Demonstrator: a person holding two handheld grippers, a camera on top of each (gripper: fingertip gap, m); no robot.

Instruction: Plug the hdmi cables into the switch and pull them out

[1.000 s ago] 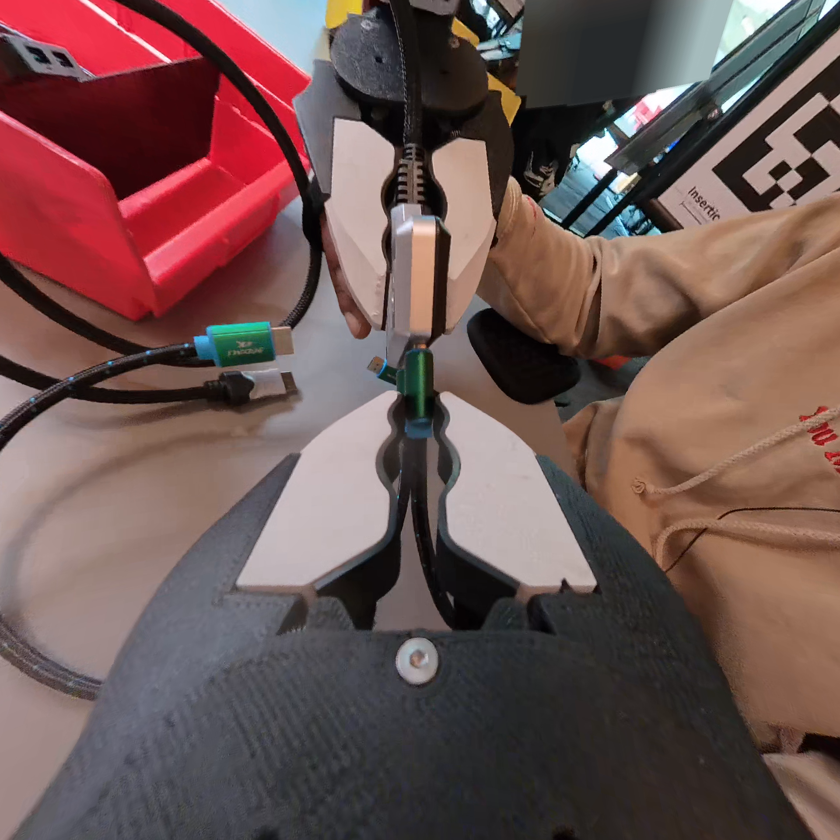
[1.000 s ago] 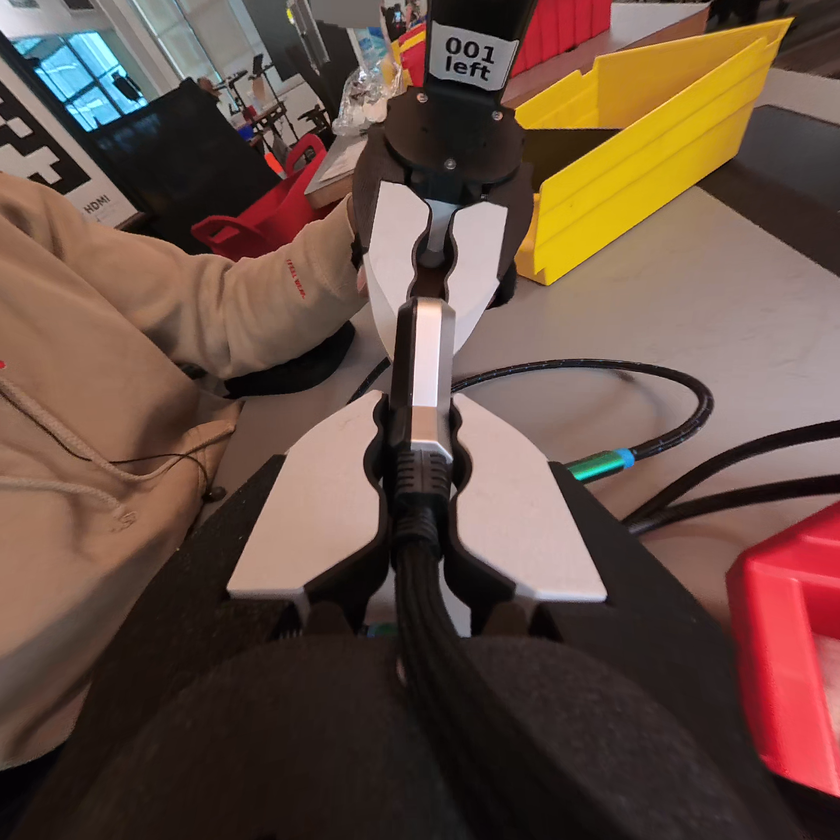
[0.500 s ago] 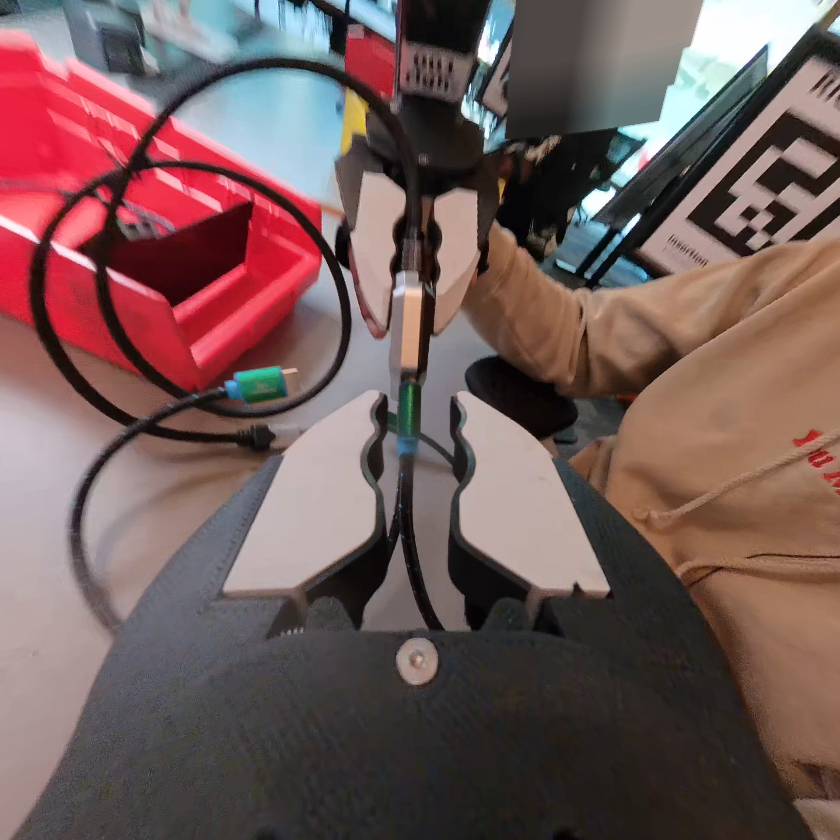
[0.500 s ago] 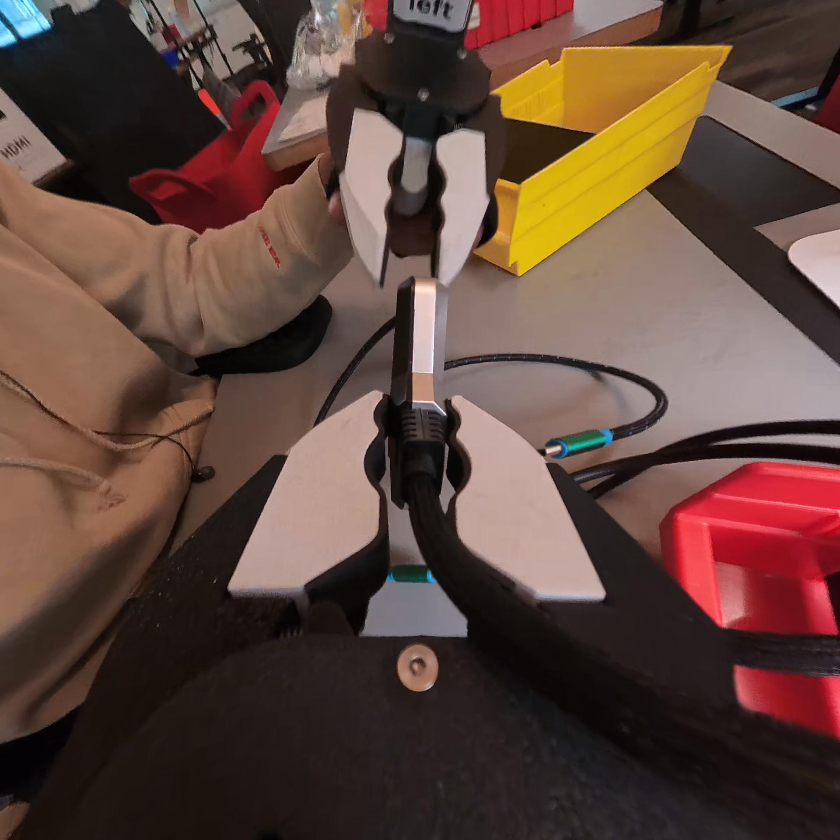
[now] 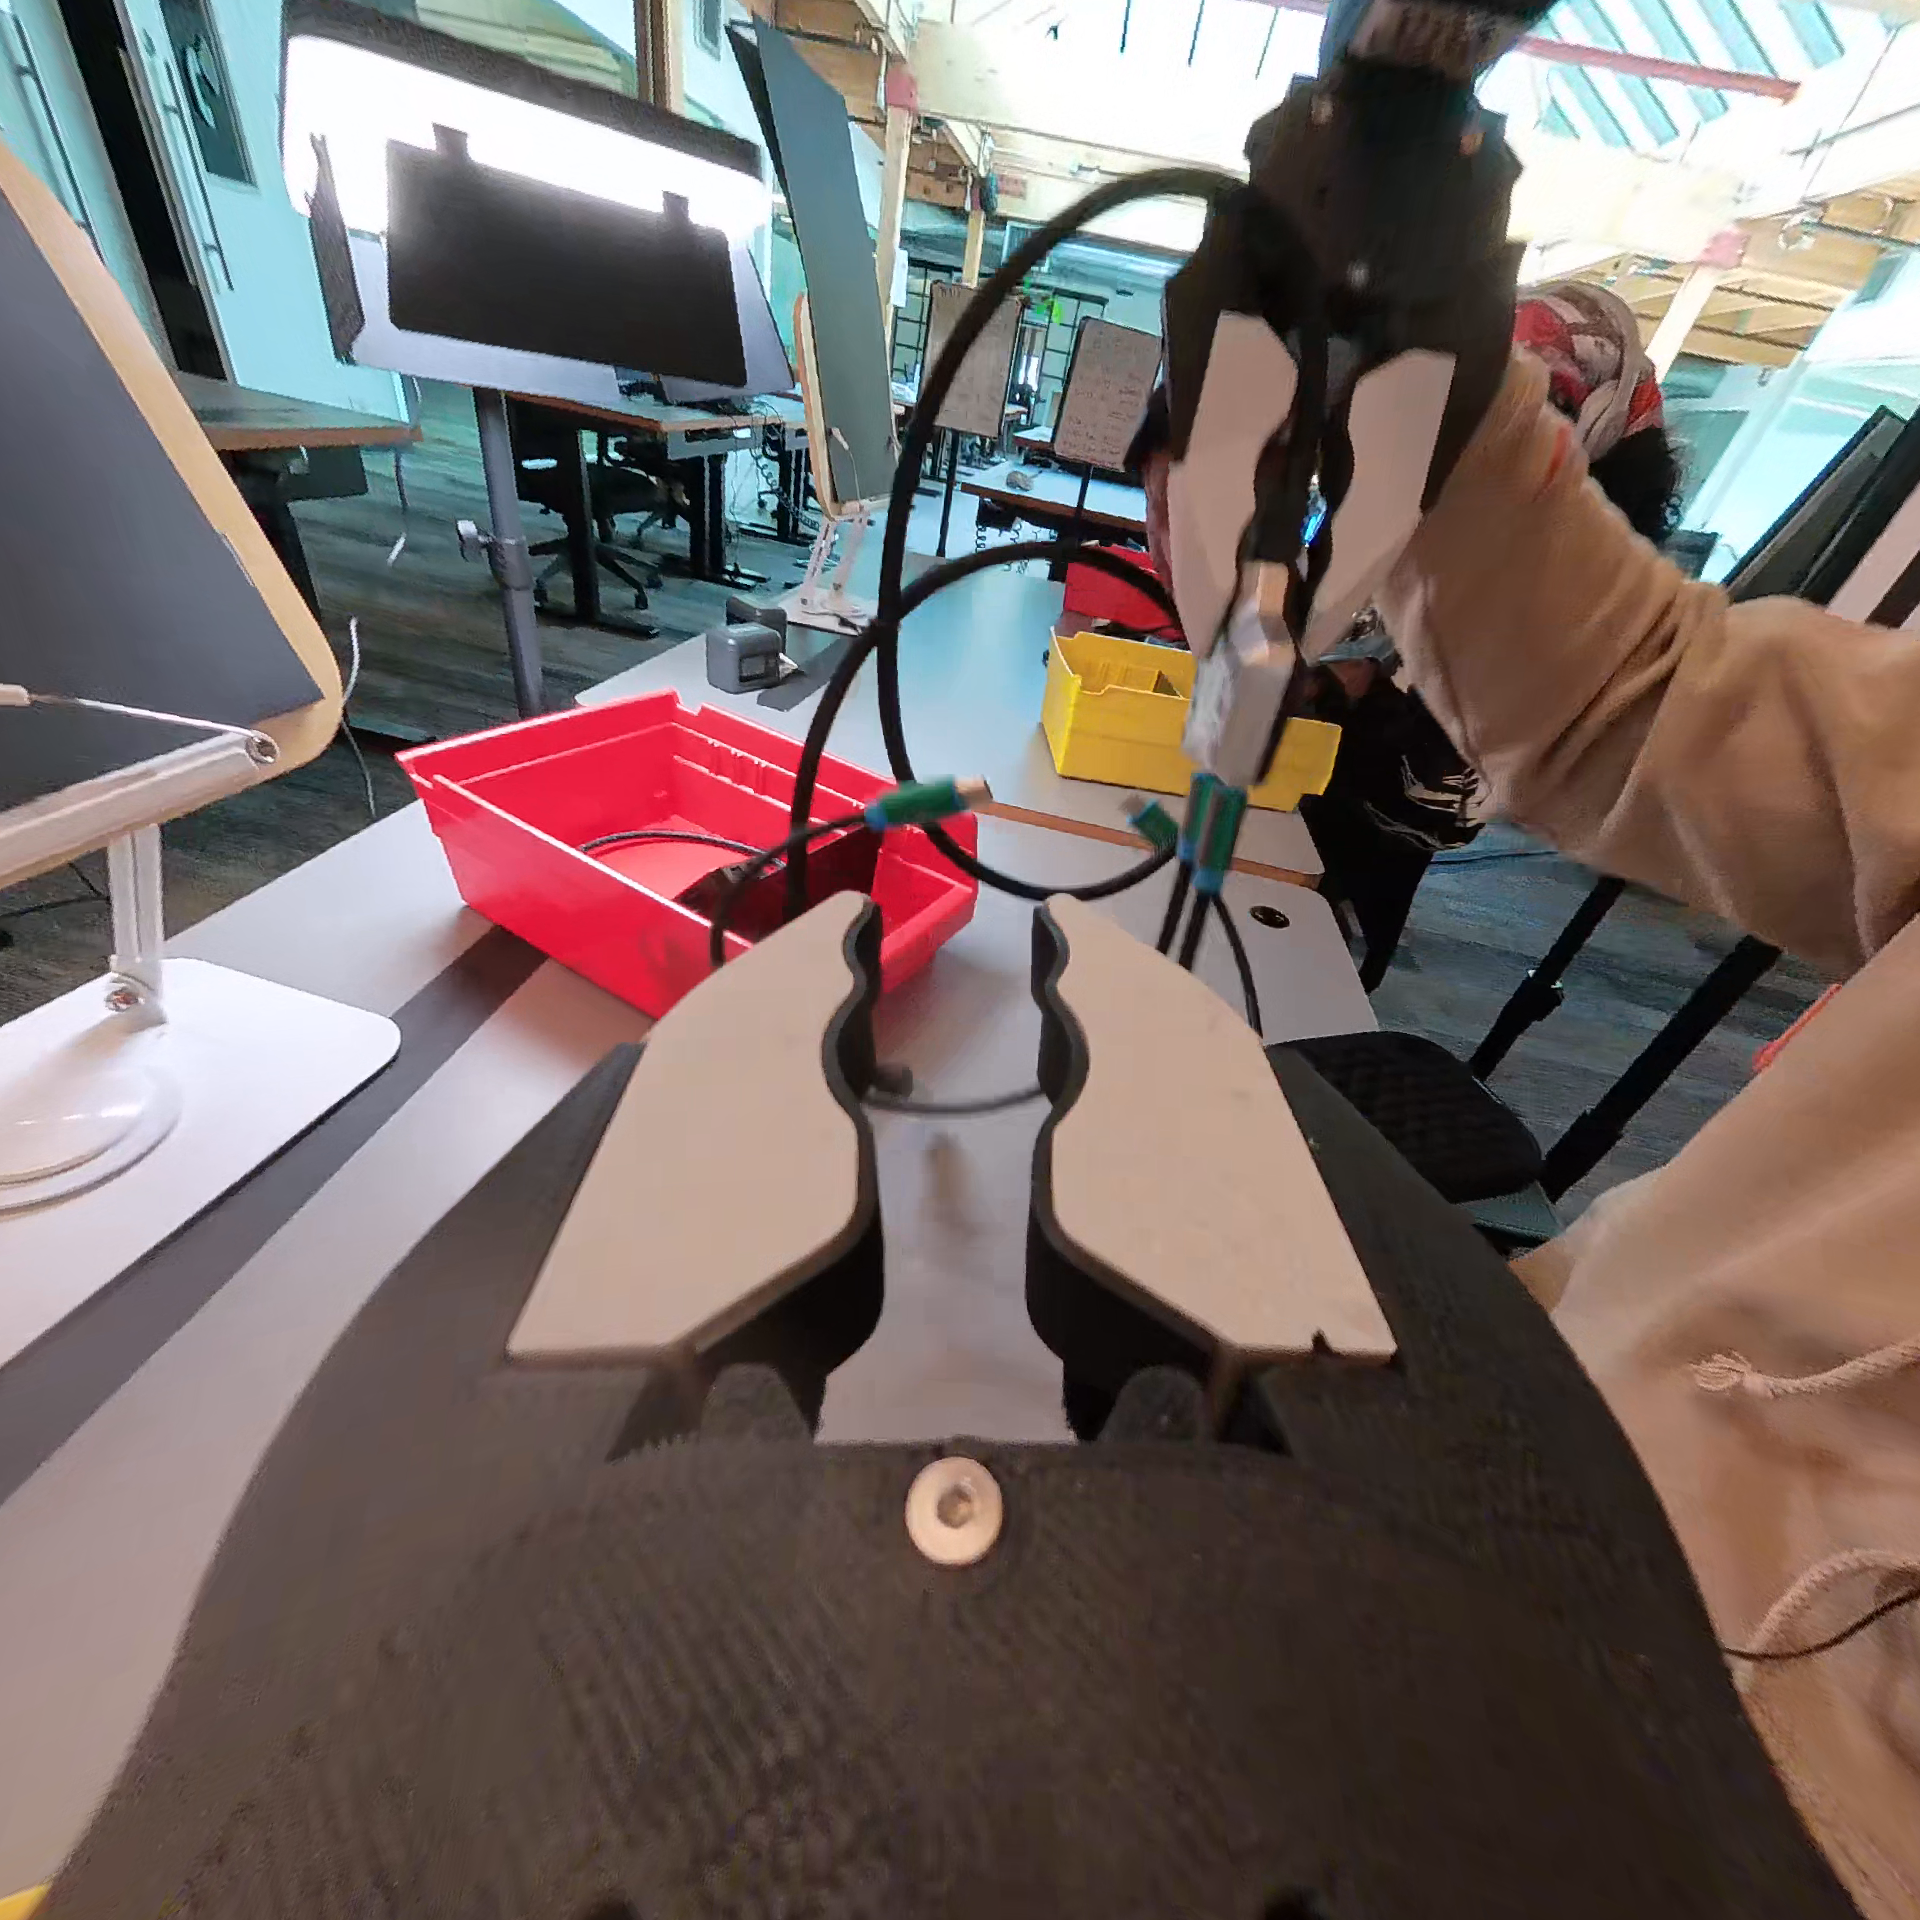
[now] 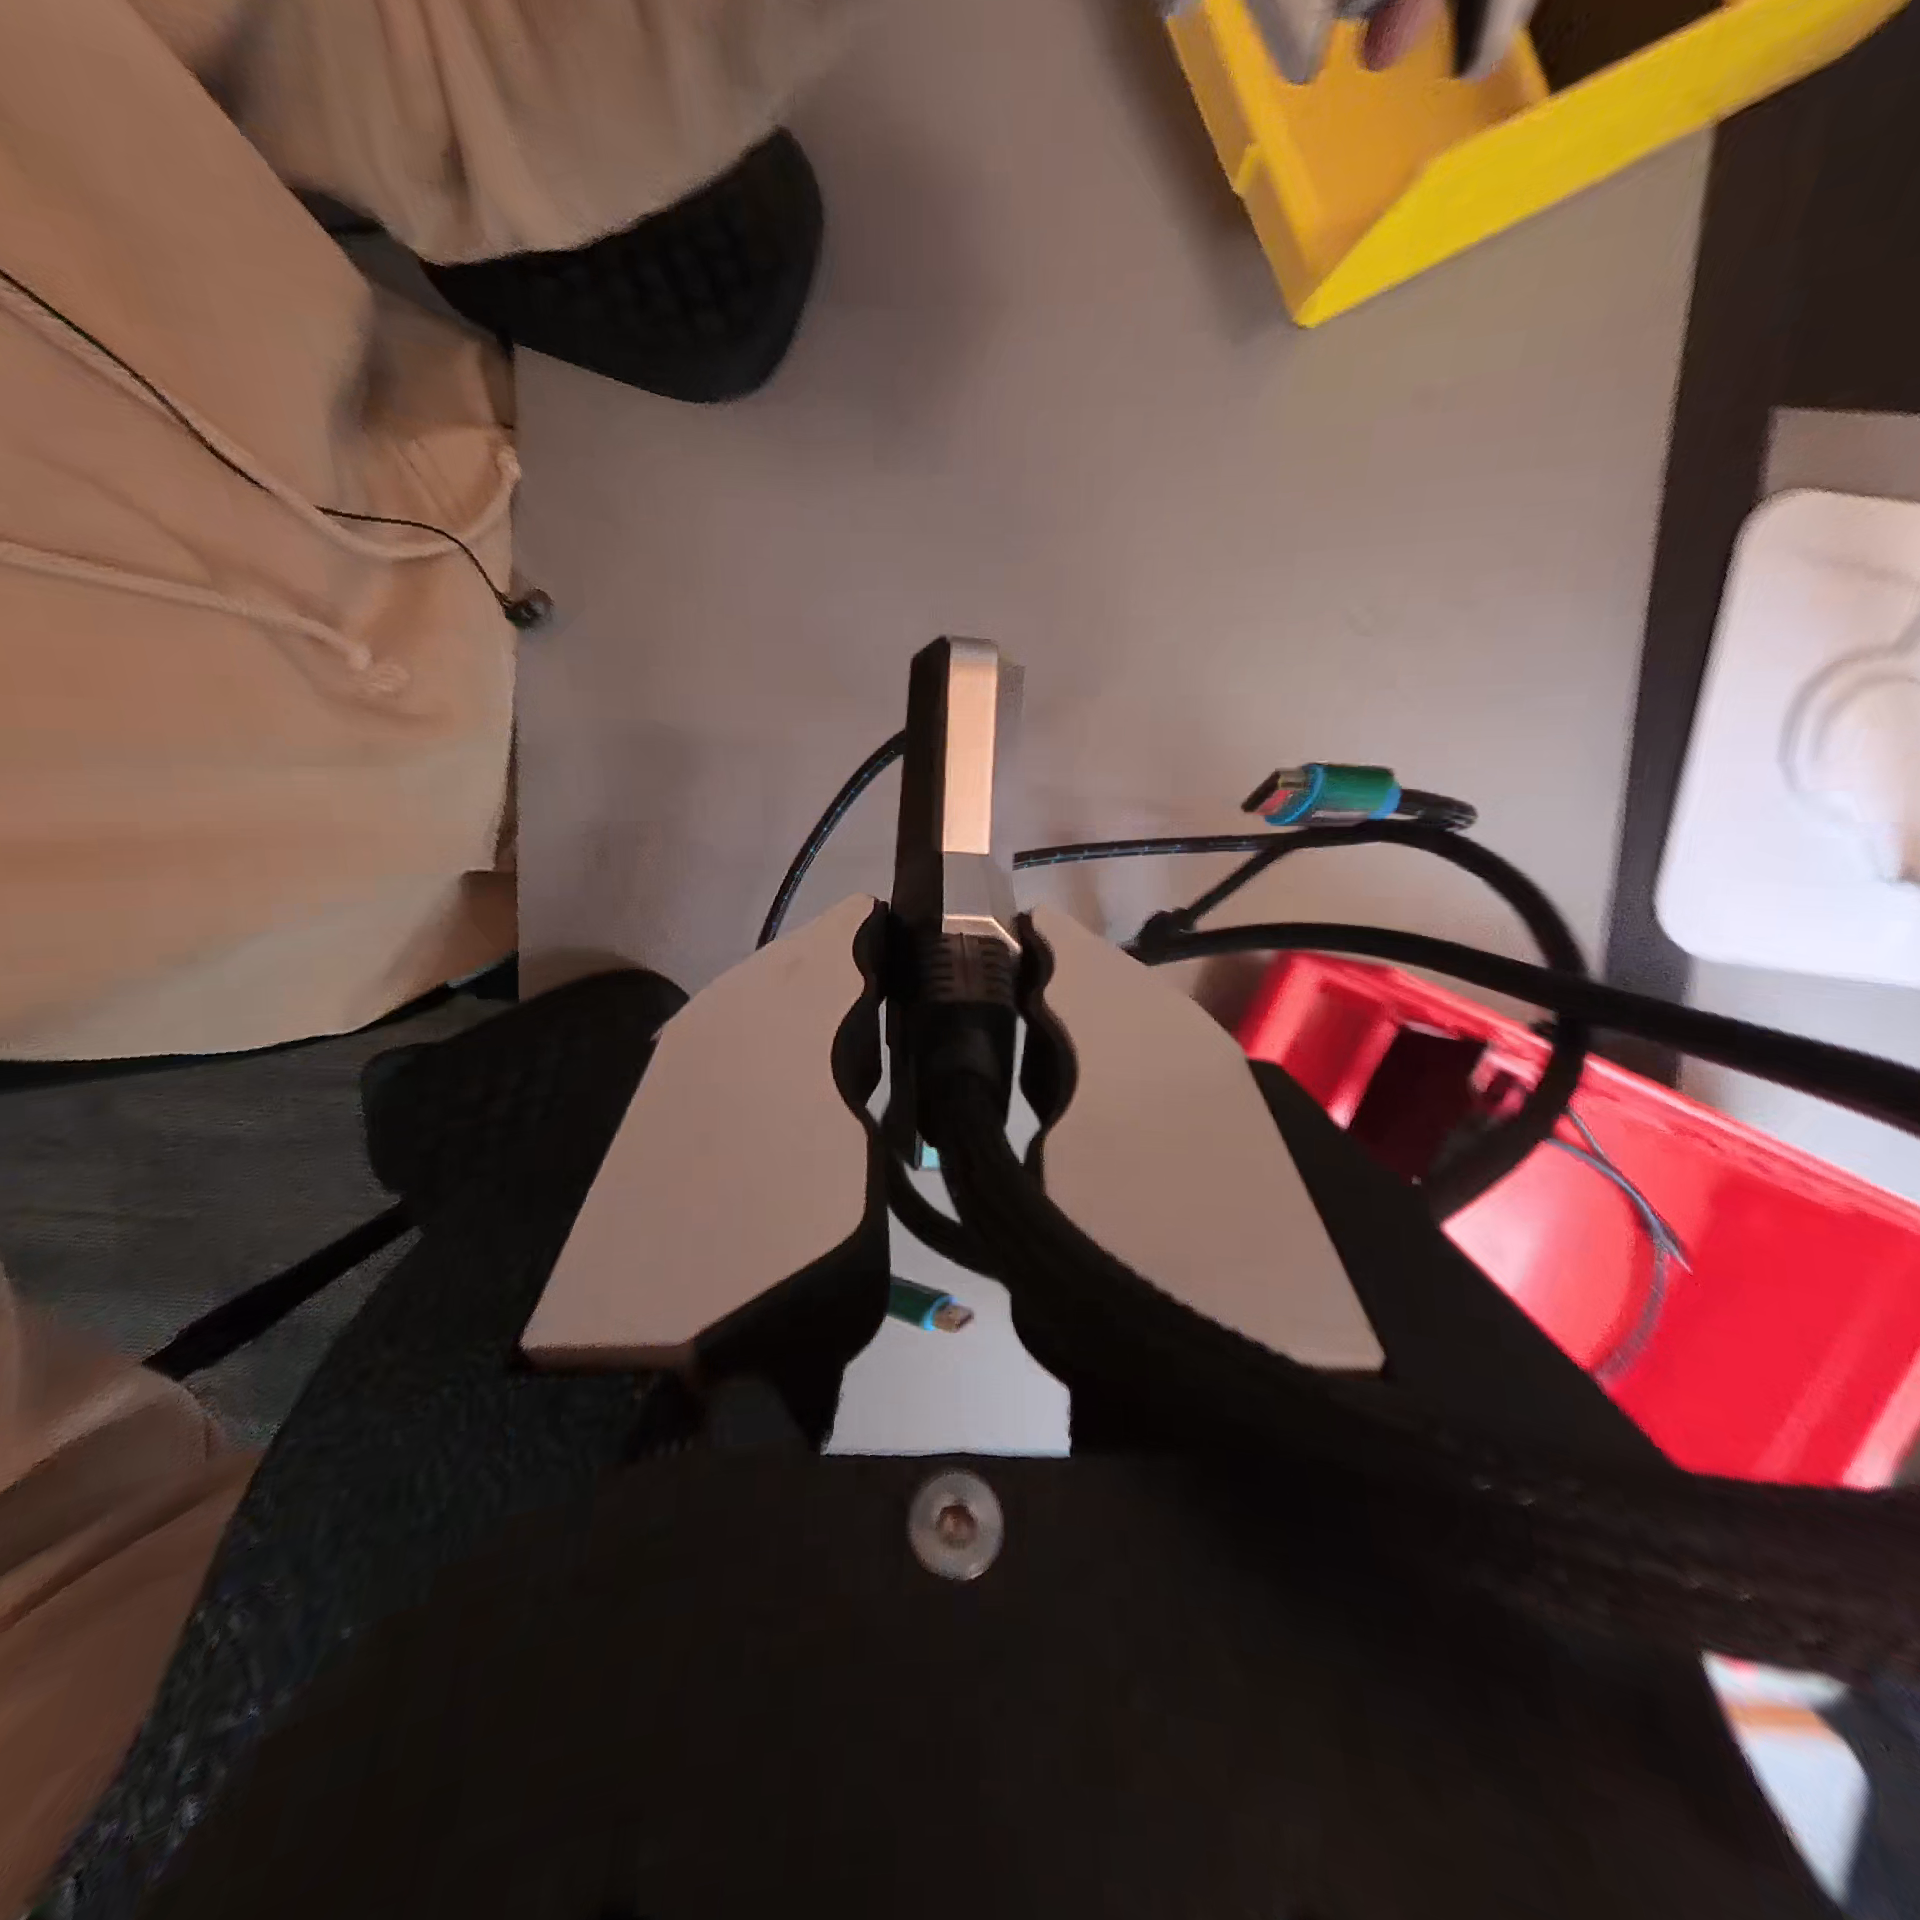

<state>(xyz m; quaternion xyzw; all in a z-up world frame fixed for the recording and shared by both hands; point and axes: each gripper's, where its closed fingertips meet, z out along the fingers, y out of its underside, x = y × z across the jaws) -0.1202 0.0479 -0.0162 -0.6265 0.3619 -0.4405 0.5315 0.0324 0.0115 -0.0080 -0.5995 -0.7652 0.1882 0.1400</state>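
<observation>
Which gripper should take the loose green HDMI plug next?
Left. The left gripper is open and empty, with the loose green HDMI plug ahead of it. The right gripper is shut on the silver switch.

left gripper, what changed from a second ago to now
The left gripper let go of the green plug it was clamping, opened and drew back. The right gripper rose, lifting the switch with that plug hanging plugged in beneath it. Unchanged: the right gripper stays shut on the switch, and the red bin sits on the table.
</observation>
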